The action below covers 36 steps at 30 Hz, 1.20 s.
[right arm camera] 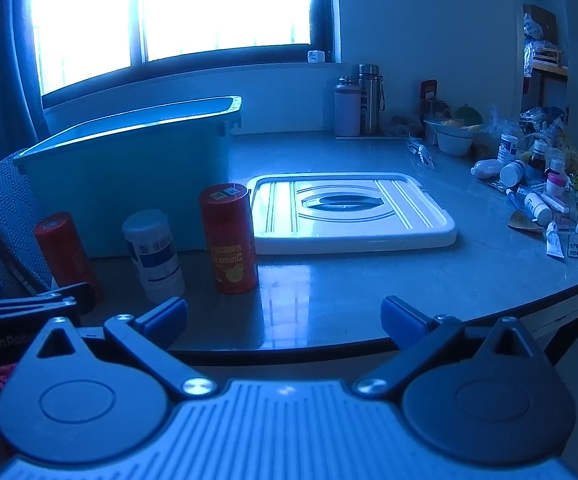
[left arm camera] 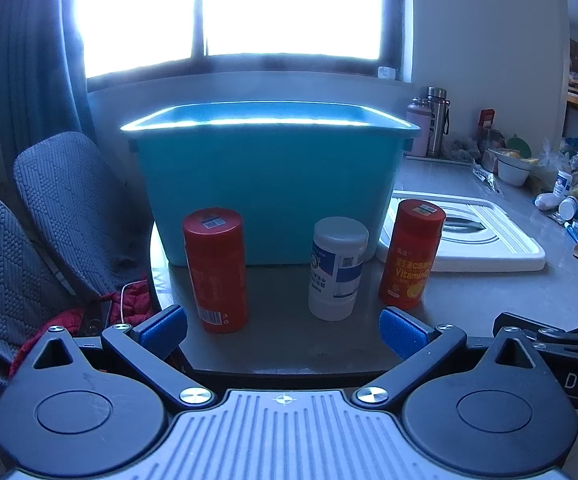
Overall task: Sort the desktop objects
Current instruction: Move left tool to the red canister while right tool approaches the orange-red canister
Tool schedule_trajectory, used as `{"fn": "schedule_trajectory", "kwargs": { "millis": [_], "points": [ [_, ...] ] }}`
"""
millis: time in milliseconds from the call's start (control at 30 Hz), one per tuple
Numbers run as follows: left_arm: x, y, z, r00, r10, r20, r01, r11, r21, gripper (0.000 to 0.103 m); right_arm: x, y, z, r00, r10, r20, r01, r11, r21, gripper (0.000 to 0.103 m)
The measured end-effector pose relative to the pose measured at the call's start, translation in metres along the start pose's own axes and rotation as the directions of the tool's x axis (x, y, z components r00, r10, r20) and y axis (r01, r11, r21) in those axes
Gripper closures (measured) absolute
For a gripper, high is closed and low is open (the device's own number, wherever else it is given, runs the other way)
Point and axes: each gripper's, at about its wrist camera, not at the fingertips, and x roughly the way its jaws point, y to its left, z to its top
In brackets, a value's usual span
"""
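Observation:
Three bottles stand upright on the grey table in front of a teal bin [left arm camera: 269, 184]: a red can [left arm camera: 217, 276] at left, a white bottle with a blue label [left arm camera: 337, 268] in the middle, an orange Vitamin C bottle [left arm camera: 411, 254] at right. My left gripper [left arm camera: 283, 330] is open and empty, just short of the table edge, facing the white bottle. My right gripper [right arm camera: 285, 320] is open and empty at the table edge, to the right of the bottles. The right wrist view shows the red can [right arm camera: 65, 256], white bottle [right arm camera: 155, 254], Vitamin C bottle [right arm camera: 231, 238] and bin [right arm camera: 129, 176].
The bin's white lid [right arm camera: 349, 212] lies flat right of the bin. Small bottles and tubes [right arm camera: 529, 184] clutter the table's far right. Flasks [right arm camera: 359, 100] stand by the wall. Grey chair backs [left arm camera: 61, 208] are at the left. The table edge curves round at right.

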Motion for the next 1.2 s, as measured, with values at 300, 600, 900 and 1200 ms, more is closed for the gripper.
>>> {"fn": "schedule_trajectory", "kwargs": {
  "millis": [300, 600, 900, 1200],
  "points": [
    [-0.001, 0.003, -0.002, 1.0, -0.001, -0.001, 0.001, 1.0, -0.017, 0.0, -0.001, 0.003, -0.004, 1.0, -0.001, 0.014, 0.001, 1.0, 0.001, 0.0],
    [-0.003, 0.012, -0.004, 1.0, -0.009, 0.026, 0.009, 1.0, -0.017, 0.0, 0.0, 0.005, -0.008, 0.999, -0.011, 0.042, 0.011, 1.0, -0.005, 0.0],
    [0.004, 0.02, -0.013, 0.998, -0.016, 0.053, 0.017, 1.0, -0.018, 0.0, -0.001, 0.017, -0.022, 0.997, -0.01, 0.077, 0.012, 1.0, -0.022, 0.0],
    [0.027, 0.024, -0.024, 0.997, -0.001, 0.073, 0.003, 1.0, -0.021, 0.0, 0.008, 0.021, -0.035, 0.994, -0.022, 0.109, 0.025, 1.0, -0.019, 0.0]
  ]
}}
